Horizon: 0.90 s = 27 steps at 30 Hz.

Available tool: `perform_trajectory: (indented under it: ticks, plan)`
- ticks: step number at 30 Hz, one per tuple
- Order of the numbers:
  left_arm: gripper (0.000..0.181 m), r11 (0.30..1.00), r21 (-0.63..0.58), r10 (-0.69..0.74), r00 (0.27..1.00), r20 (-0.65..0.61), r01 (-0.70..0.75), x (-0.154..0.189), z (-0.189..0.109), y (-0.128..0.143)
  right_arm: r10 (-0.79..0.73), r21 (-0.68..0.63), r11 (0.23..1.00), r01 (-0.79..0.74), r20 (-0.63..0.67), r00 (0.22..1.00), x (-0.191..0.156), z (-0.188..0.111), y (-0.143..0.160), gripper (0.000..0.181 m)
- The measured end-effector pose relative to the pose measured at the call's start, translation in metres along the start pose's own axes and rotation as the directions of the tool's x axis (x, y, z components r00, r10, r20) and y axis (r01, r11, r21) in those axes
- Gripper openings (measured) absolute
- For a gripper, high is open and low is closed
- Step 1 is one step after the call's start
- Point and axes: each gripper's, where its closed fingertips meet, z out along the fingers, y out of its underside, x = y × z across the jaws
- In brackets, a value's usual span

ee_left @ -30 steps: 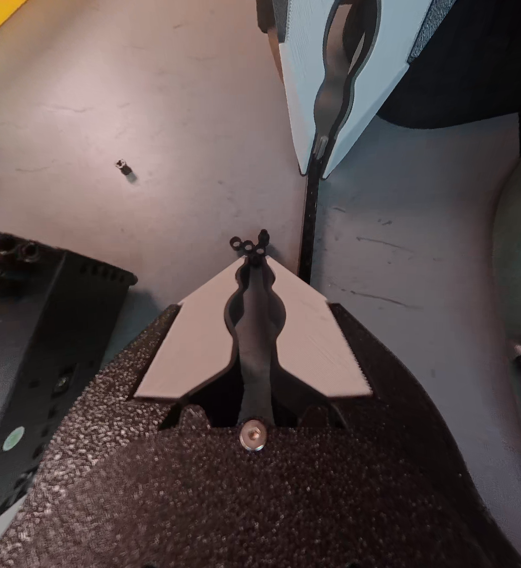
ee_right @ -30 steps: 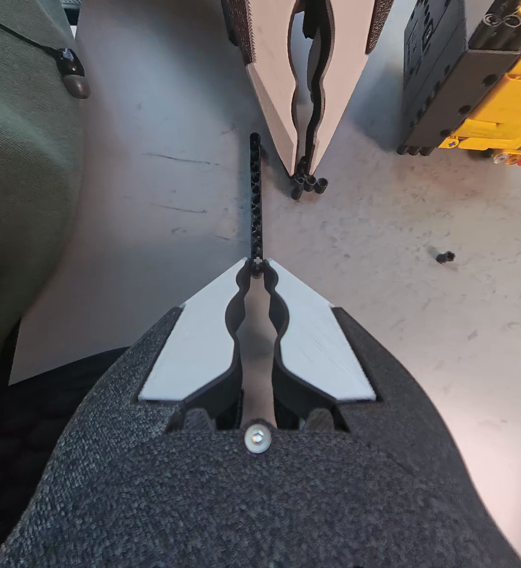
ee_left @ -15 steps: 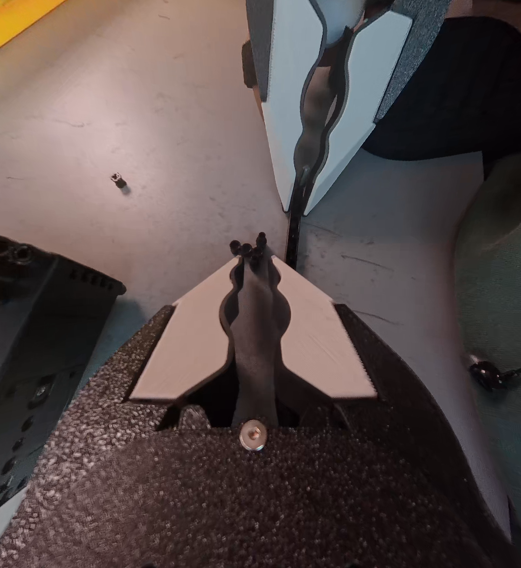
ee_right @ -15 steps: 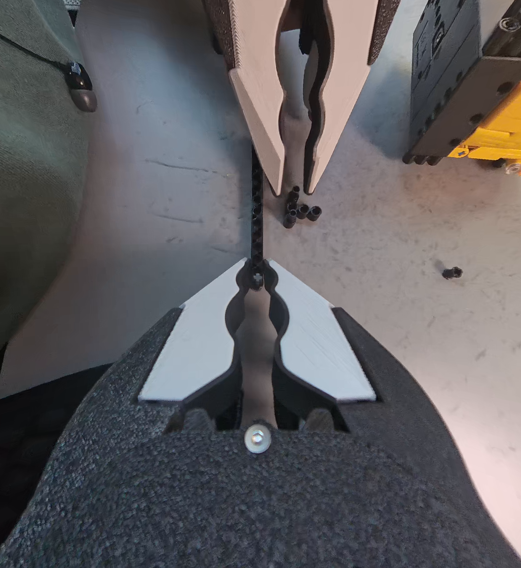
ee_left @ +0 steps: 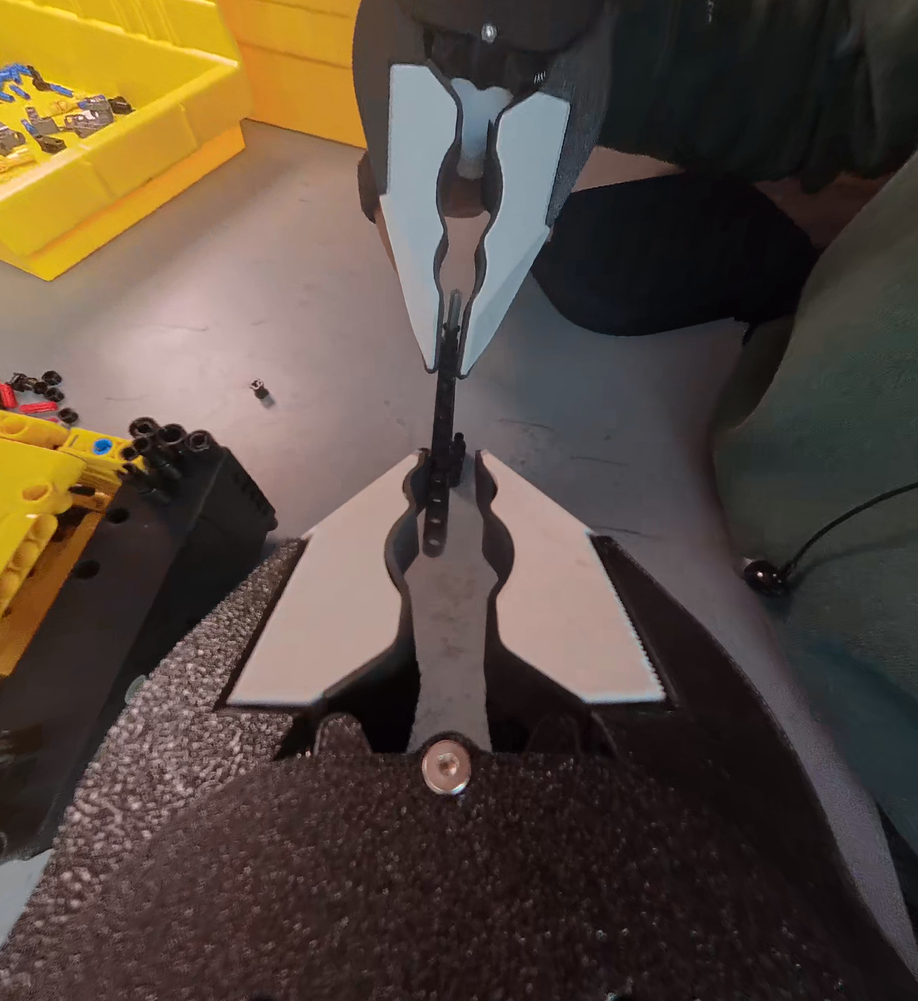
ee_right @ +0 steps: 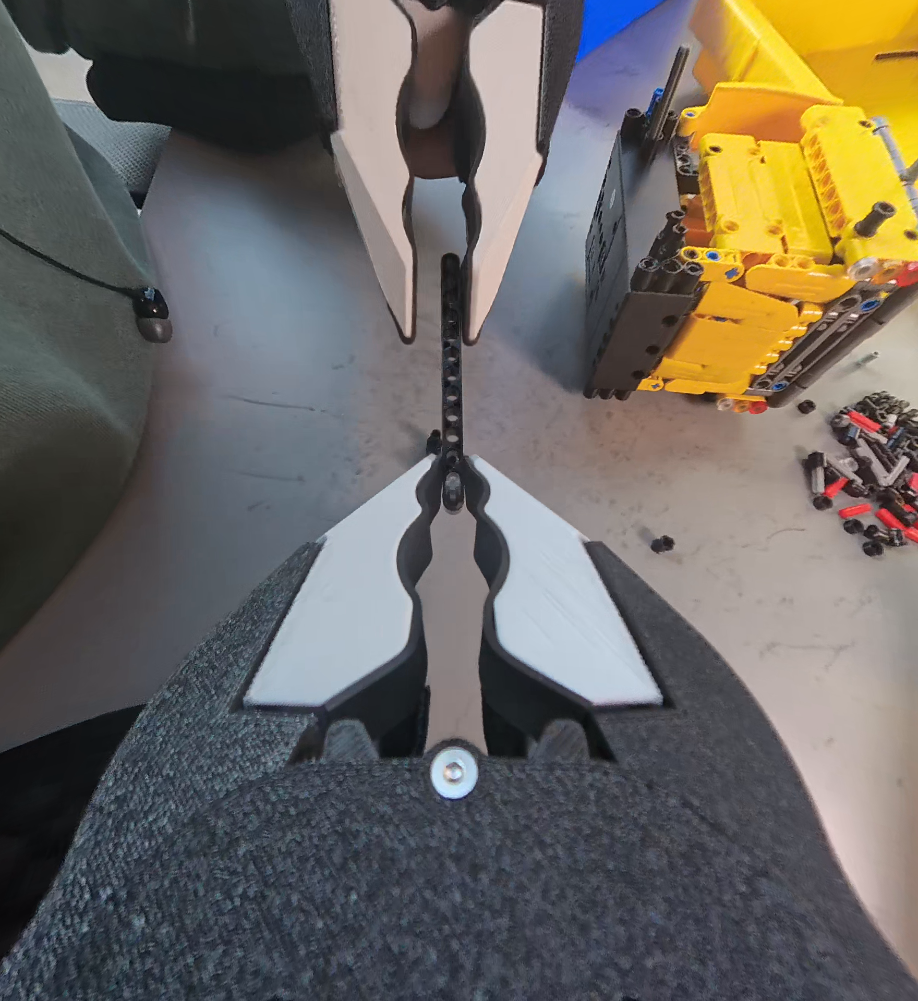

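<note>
A scuffed grey tabletop [ee_right: 635, 541] is seen, with a person's green sleeve [ee_right: 39, 325] along its near edge. A yellow bin [ee_left: 94, 162] of small parts is set at the far side. A yellow and black brick-built model [ee_right: 744, 281] is stood on the tabletop, and a heap of red and black pins [ee_right: 879, 476] is spread beside it. The right gripper [ee_right: 452, 460] is clamped on one end of a long black holed beam [ee_right: 451, 379]. The other end of the beam is placed between the fingers of the left gripper [ee_left: 448, 455], which are parted and not pressed on it. One loose black pin [ee_right: 661, 543] is left apart.
</note>
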Motion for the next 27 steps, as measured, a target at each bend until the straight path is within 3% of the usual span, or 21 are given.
perform_trajectory:
  ticks: [4, 11, 13, 15, 17, 18, 19, 22, 24, 27]
  plan:
    - [0.007, 0.998, -0.048, 0.054, 0.997, 0.058, -0.051, -0.007, 0.002, 0.007, -0.013, 0.013, 1.000, 0.013, 0.020, 1.000, 0.003, 0.003, -0.004, 0.007]
    - [0.006, 0.999, 0.018, 0.046, 0.995, 0.087, -0.048, -0.014, -0.008, -0.006, -0.002, 0.136, 0.991, -0.005, 0.051, 0.999, 0.017, -0.011, -0.026, 0.012]
    - [0.006, 0.999, 0.038, 0.025, 0.994, 0.103, -0.029, -0.020, -0.013, -0.007, 0.001, 0.212, 0.977, -0.024, 0.111, 0.994, 0.023, -0.029, -0.044, 0.032]
    - [0.006, 0.998, 0.060, -0.005, 0.994, 0.113, -0.002, -0.025, -0.019, -0.008, 0.022, 0.409, 0.910, -0.065, 0.109, 0.994, 0.046, -0.067, -0.084, 0.035]
    - [0.006, 0.997, 0.077, -0.021, 0.991, 0.130, 0.011, -0.031, -0.024, -0.009, 0.069, 0.562, 0.827, -0.037, -0.035, 0.997, 0.092, -0.105, -0.120, 0.031]
    - [0.006, 0.996, 0.082, -0.025, 0.990, 0.135, 0.014, -0.032, -0.025, -0.009, 0.145, 0.588, 0.809, 0.003, -0.205, 0.968, 0.131, -0.120, -0.130, 0.024]
    - [0.006, 0.996, 0.088, -0.029, 0.990, 0.137, 0.017, -0.033, -0.025, -0.009, 0.230, 0.584, 0.810, 0.046, -0.390, 0.892, 0.174, -0.135, -0.134, 0.019]
    - [0.006, 0.995, 0.095, -0.032, 0.990, 0.137, 0.019, -0.033, -0.020, -0.008, 0.308, 0.461, 0.873, 0.156, -0.771, 0.557, 0.276, -0.176, -0.122, 0.004]
    - [0.006, 0.996, 0.088, -0.026, 0.989, 0.146, 0.014, -0.034, -0.017, -0.005, 0.329, 0.429, 0.889, 0.160, -0.841, 0.430, 0.325, -0.186, -0.109, 0.001]
    - [0.006, 0.997, 0.073, -0.025, 0.988, 0.151, 0.014, -0.035, -0.012, 0.001, 0.358, 0.428, 0.895, 0.130, -0.860, 0.364, 0.374, -0.181, -0.092, 0.000]
